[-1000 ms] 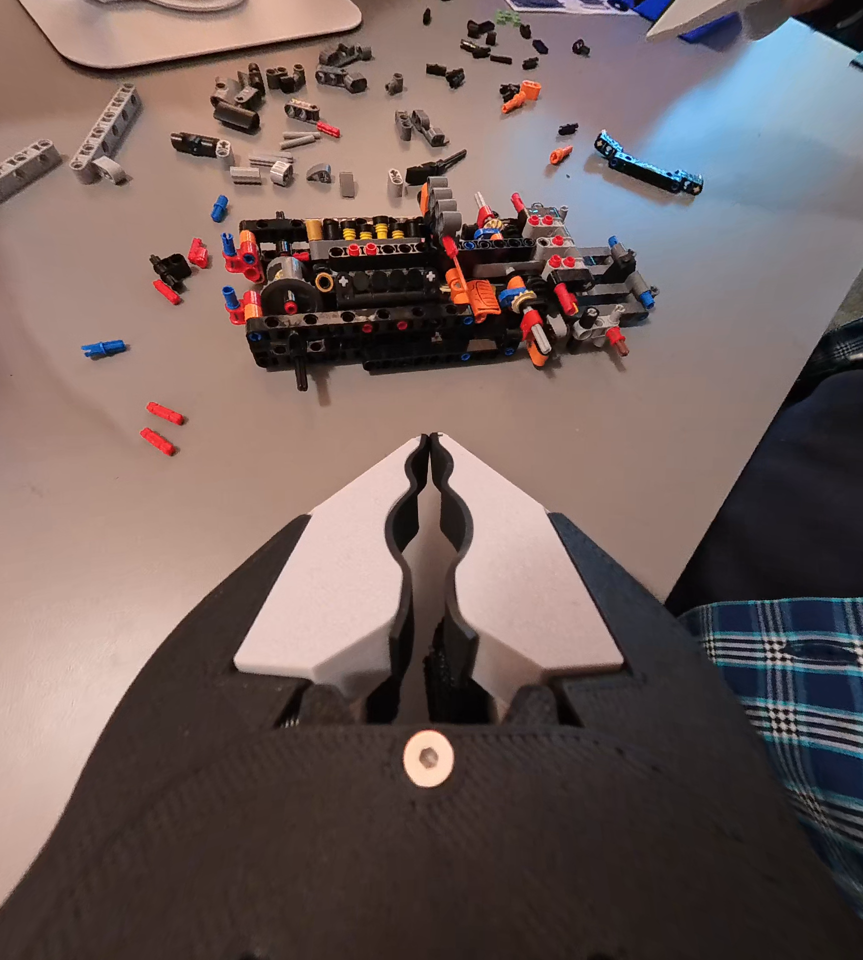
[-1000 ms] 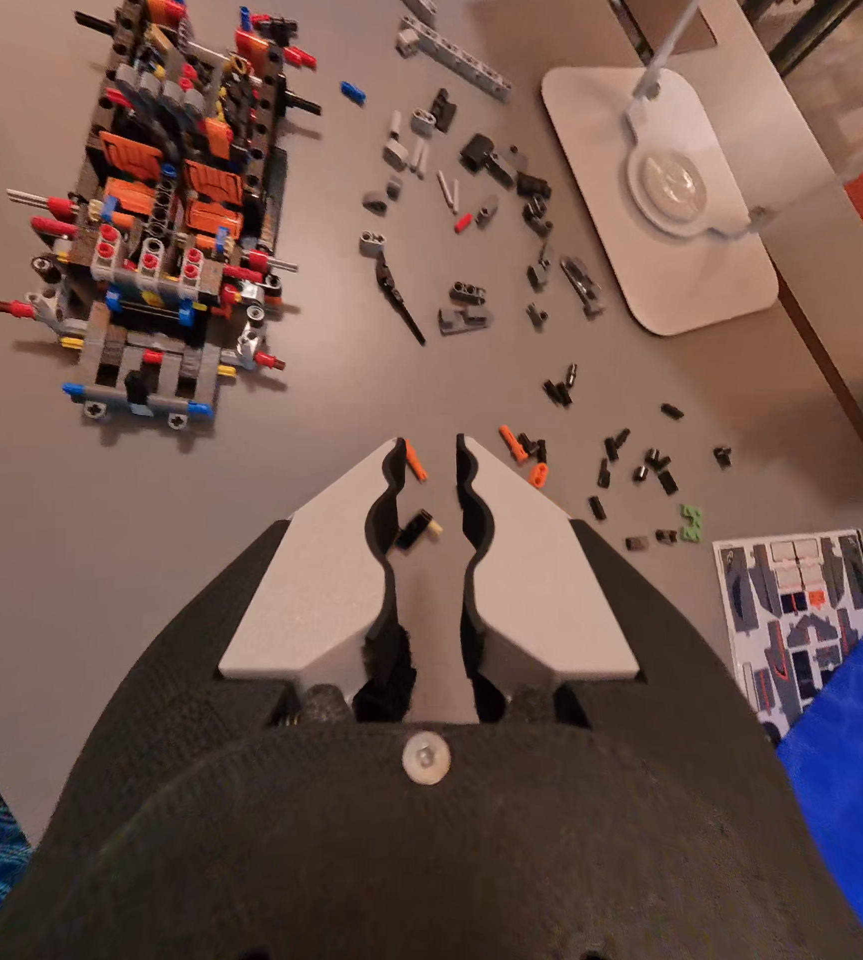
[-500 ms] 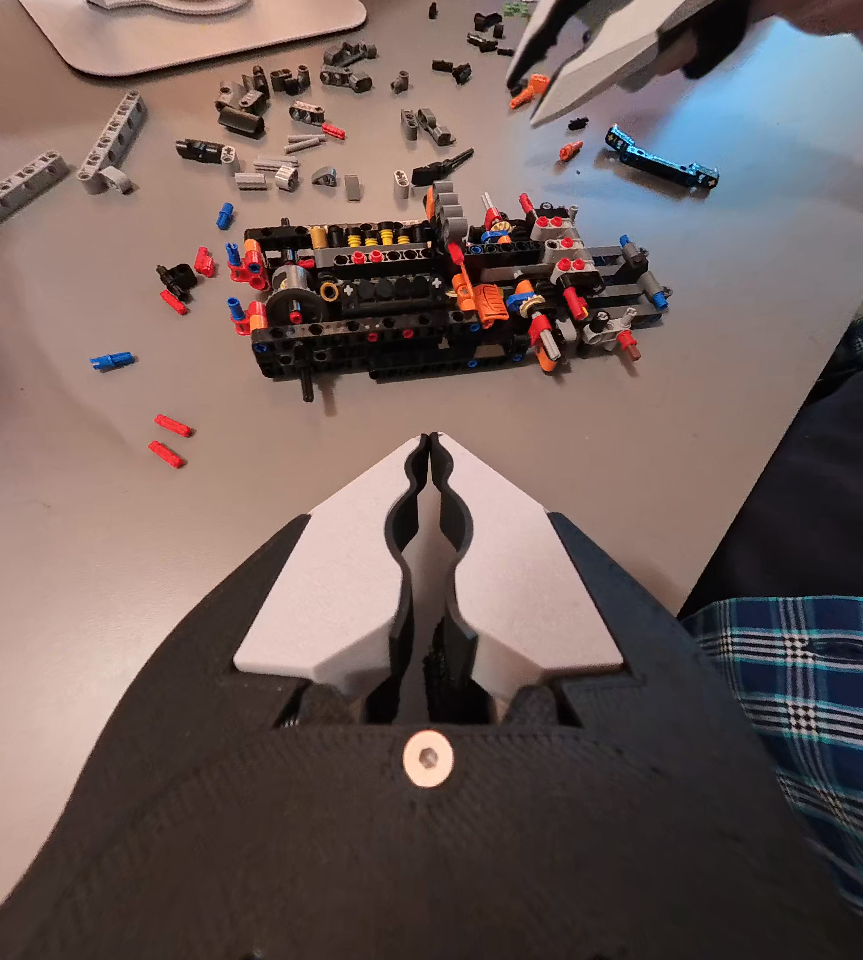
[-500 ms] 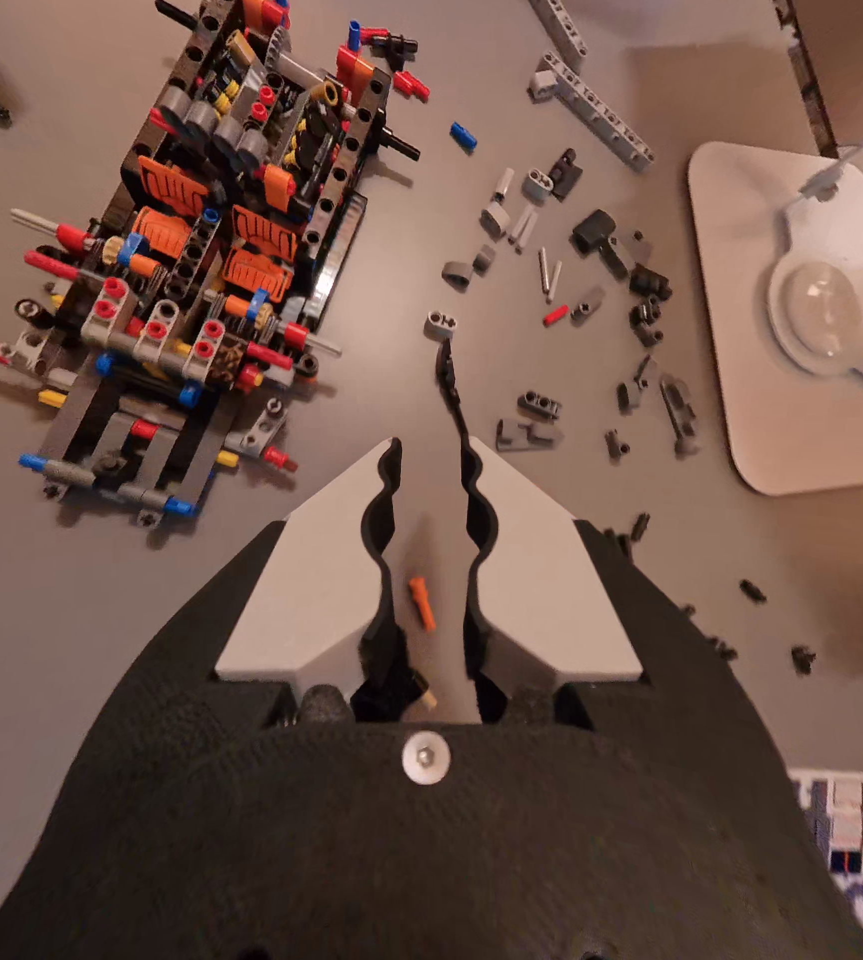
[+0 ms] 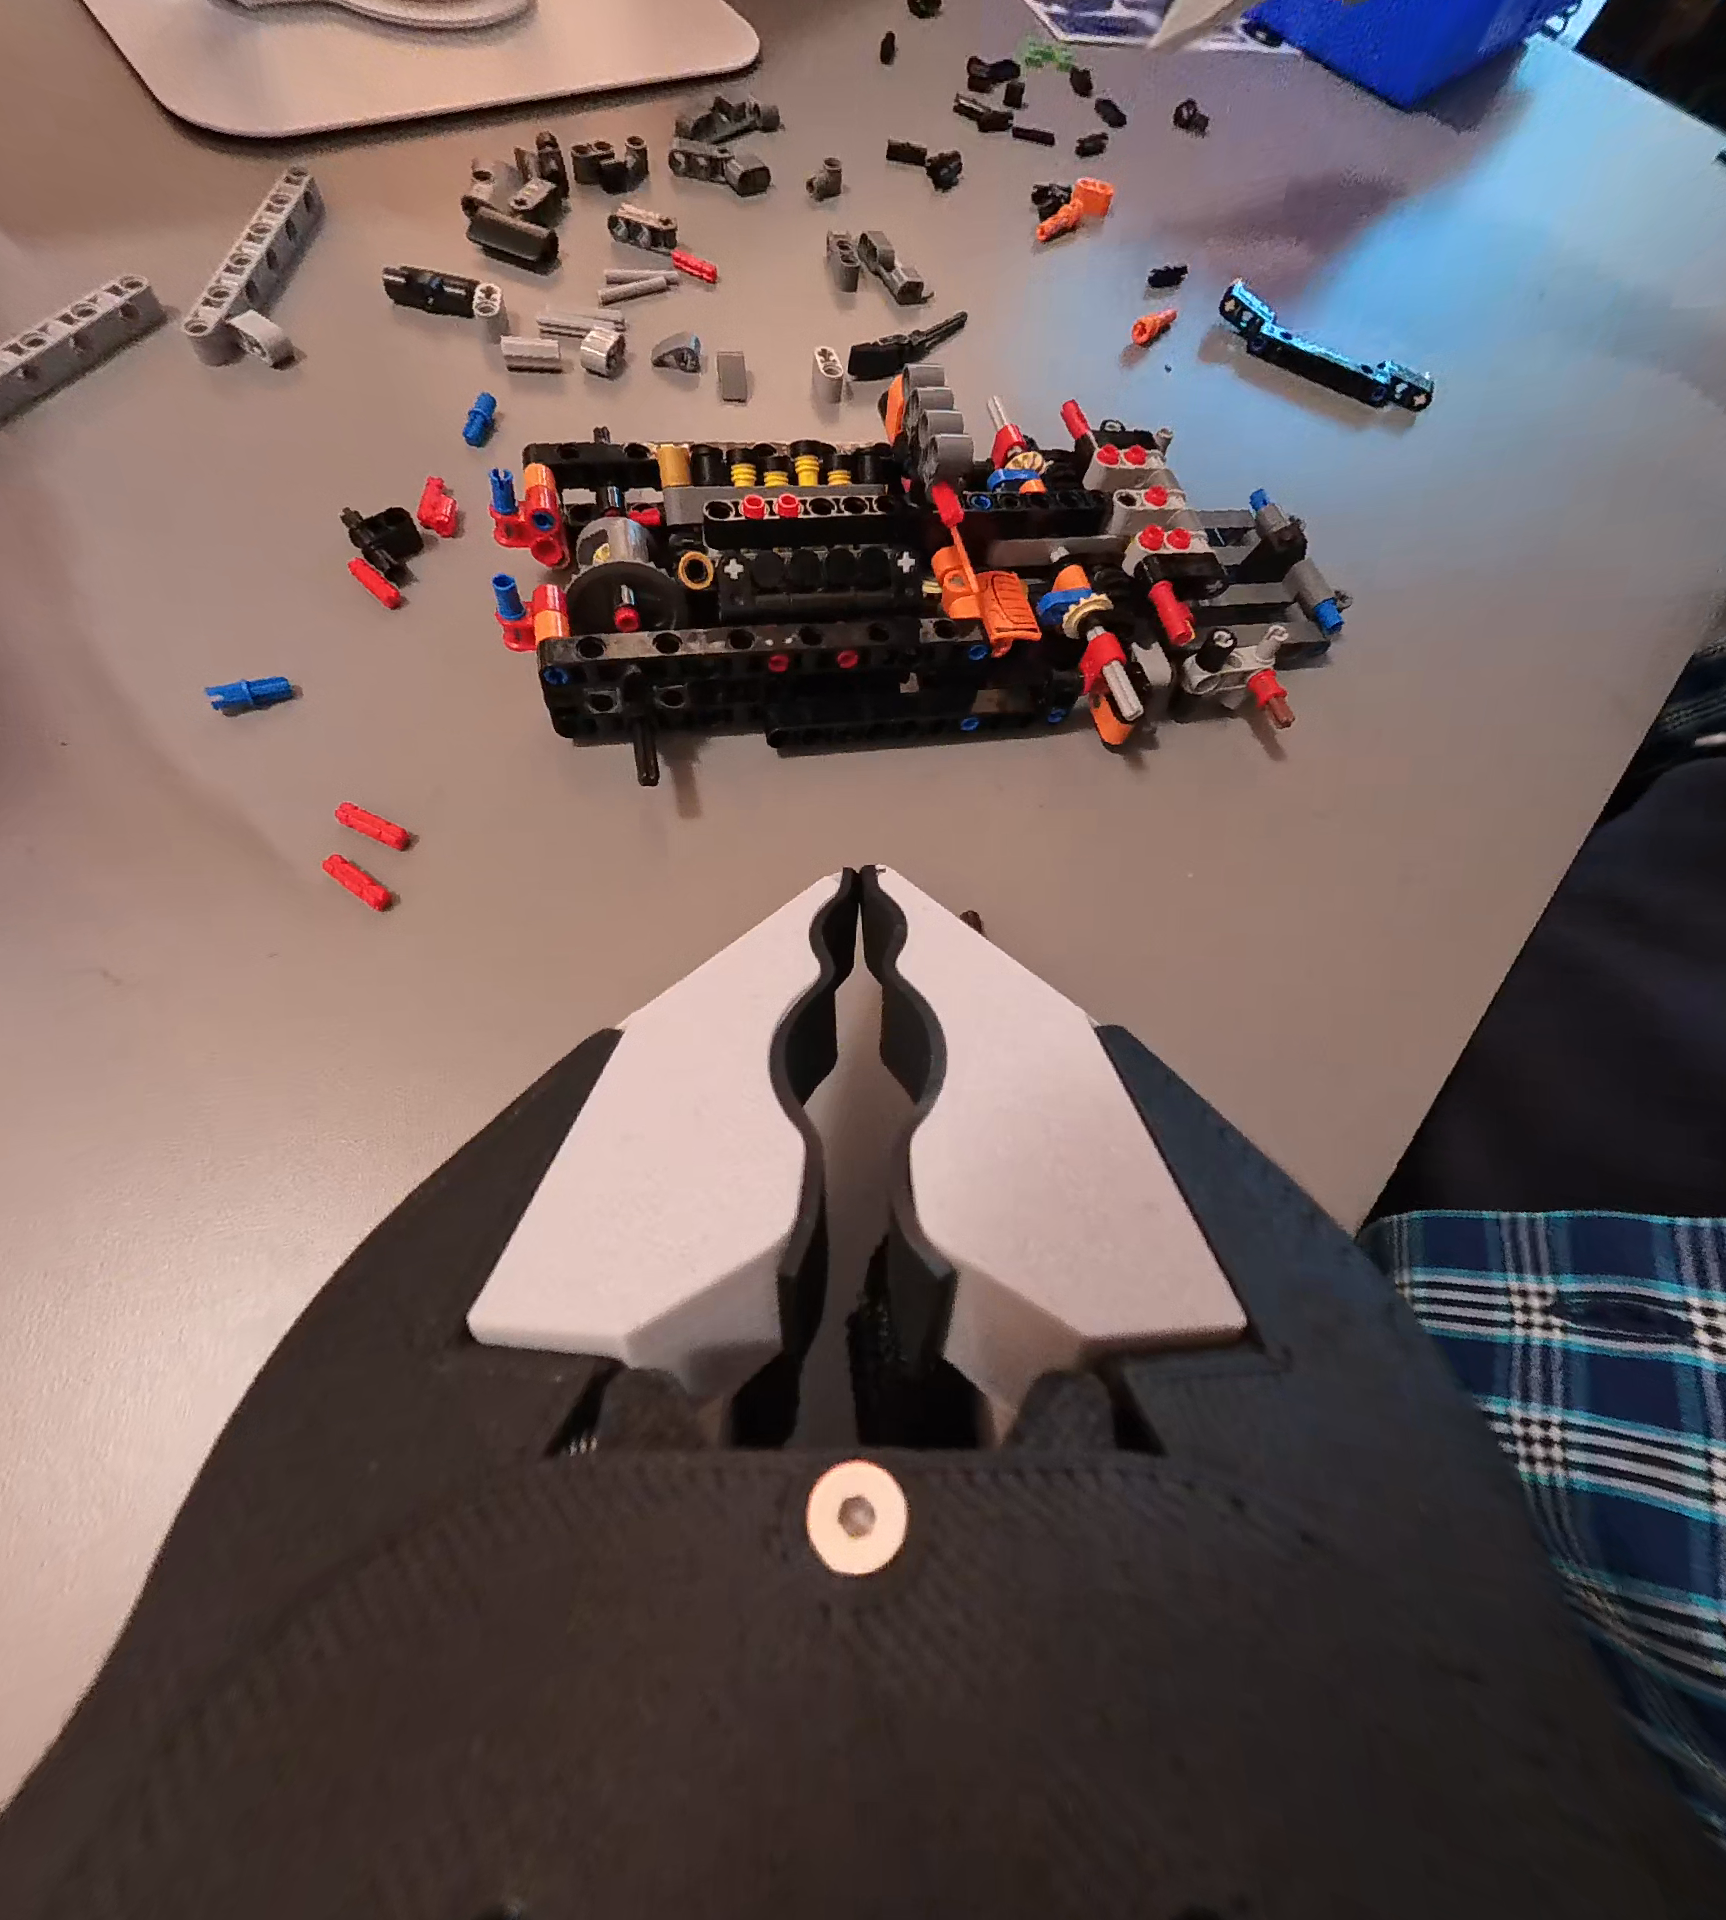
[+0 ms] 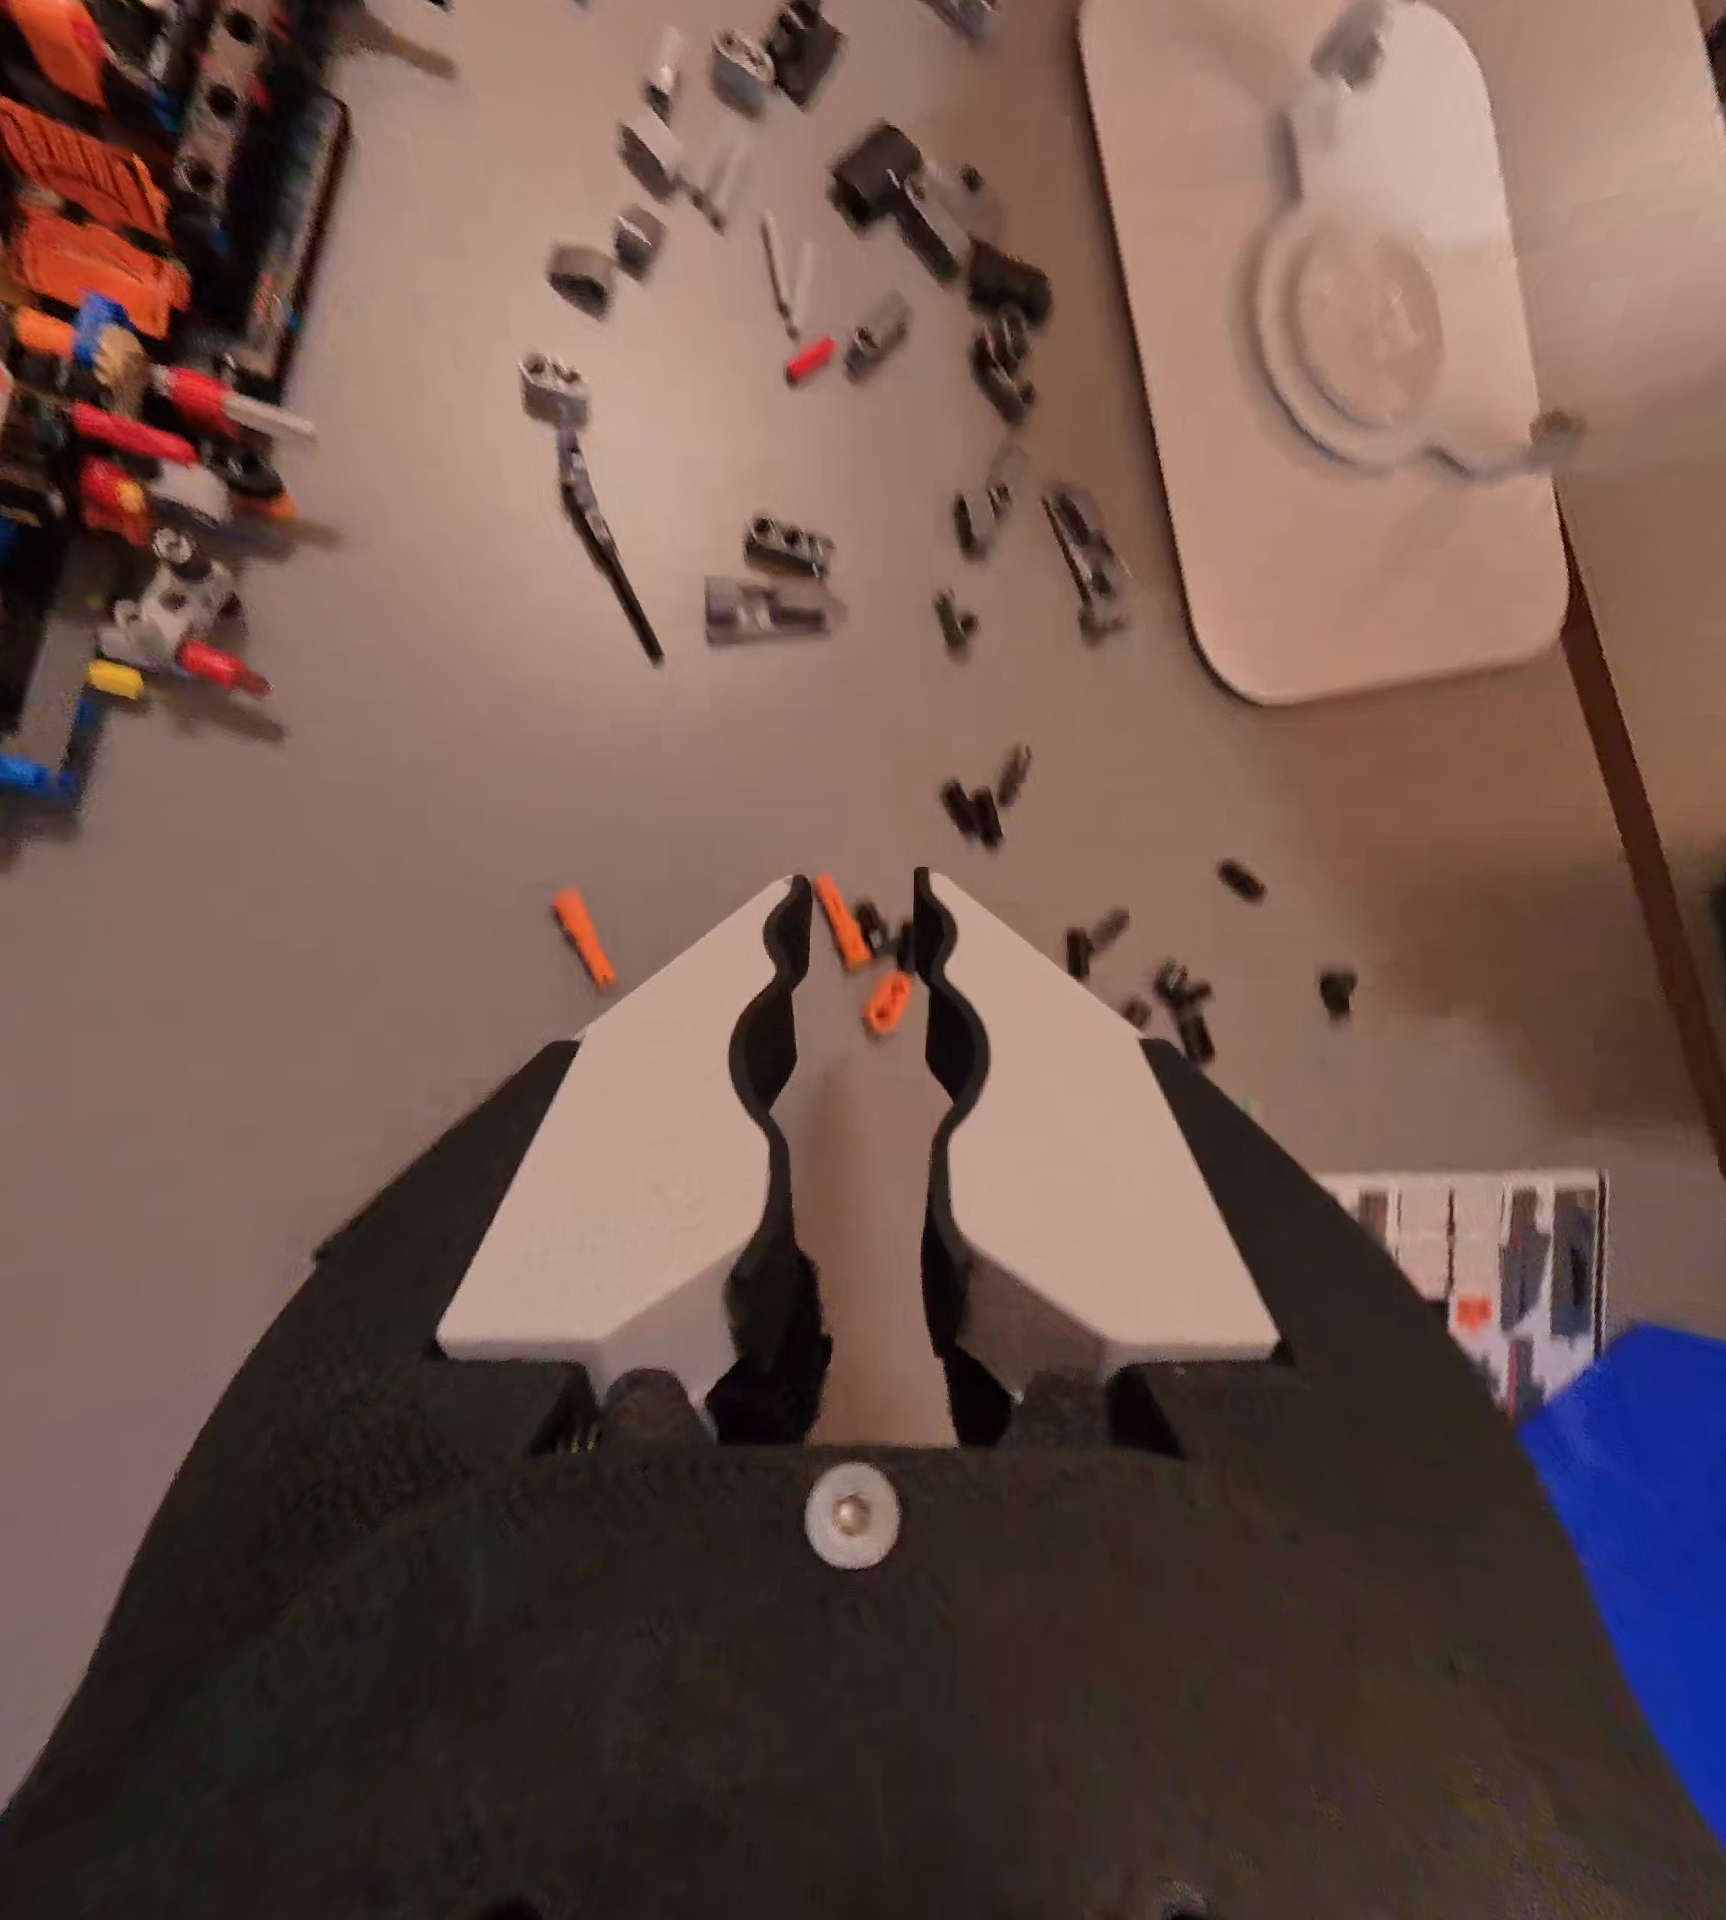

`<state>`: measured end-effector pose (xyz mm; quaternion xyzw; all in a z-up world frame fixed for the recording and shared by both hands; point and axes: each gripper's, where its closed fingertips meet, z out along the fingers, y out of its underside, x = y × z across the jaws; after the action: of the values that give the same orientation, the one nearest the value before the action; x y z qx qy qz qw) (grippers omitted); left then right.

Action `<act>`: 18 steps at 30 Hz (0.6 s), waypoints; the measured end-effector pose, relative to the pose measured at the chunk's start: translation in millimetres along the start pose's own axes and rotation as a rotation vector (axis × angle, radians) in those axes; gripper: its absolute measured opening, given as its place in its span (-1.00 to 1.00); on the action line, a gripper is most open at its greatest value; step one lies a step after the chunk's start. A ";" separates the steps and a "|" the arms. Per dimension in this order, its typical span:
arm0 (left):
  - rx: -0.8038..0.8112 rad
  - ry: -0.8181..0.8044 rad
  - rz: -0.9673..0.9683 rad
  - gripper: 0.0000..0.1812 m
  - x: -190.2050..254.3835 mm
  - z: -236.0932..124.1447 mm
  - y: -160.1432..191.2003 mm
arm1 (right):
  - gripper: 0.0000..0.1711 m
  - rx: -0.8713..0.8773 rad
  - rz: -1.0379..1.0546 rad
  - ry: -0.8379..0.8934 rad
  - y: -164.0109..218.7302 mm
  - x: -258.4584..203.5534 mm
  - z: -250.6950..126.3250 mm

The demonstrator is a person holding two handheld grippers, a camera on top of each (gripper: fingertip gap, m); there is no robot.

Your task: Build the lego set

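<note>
Grey tabletop [image 5: 163,1039] carries the half-built lego chassis [image 5: 890,592], lying at twelve o'clock from the left gripper [image 5: 859,878], whose tips are clenched on nothing. The right gripper [image 6: 857,883] hangs released, fingers parted over two orange pins [image 6: 838,920], with the chassis [image 6: 59,343] at ten o'clock.

Left black-bodied gripper with pale grey fingers [image 5: 860,883]: tips pressed together, nothing between them, angled down over the desk. Right matching black-and-grey gripper [image 6: 857,894]: fingers parted, empty, pointing downward.
</note>
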<state>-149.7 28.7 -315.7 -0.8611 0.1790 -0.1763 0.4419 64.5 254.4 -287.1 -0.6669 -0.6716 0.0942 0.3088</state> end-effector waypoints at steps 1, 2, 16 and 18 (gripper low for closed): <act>0.001 0.000 -0.002 -1.00 -0.3 0.1 -0.1 | -0.79 -0.011 0.019 0.006 9.9 3.6 -6.2; 0.000 0.001 -0.003 -1.00 -0.5 0.5 0.0 | -0.79 -0.023 0.036 0.012 19.4 6.2 -11.1; -0.041 -0.033 0.033 -1.00 -0.2 8.6 3.3 | -0.79 -0.027 0.106 -0.013 60.2 1.9 10.0; -0.043 -0.038 0.035 -1.00 -1.3 9.5 3.3 | -0.78 -0.020 0.112 -0.017 59.5 4.9 14.9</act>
<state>-147.0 34.1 -323.8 -0.8703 0.1893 -0.1484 0.4298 106.7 268.8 -329.4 -0.7056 -0.6367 0.1104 0.2908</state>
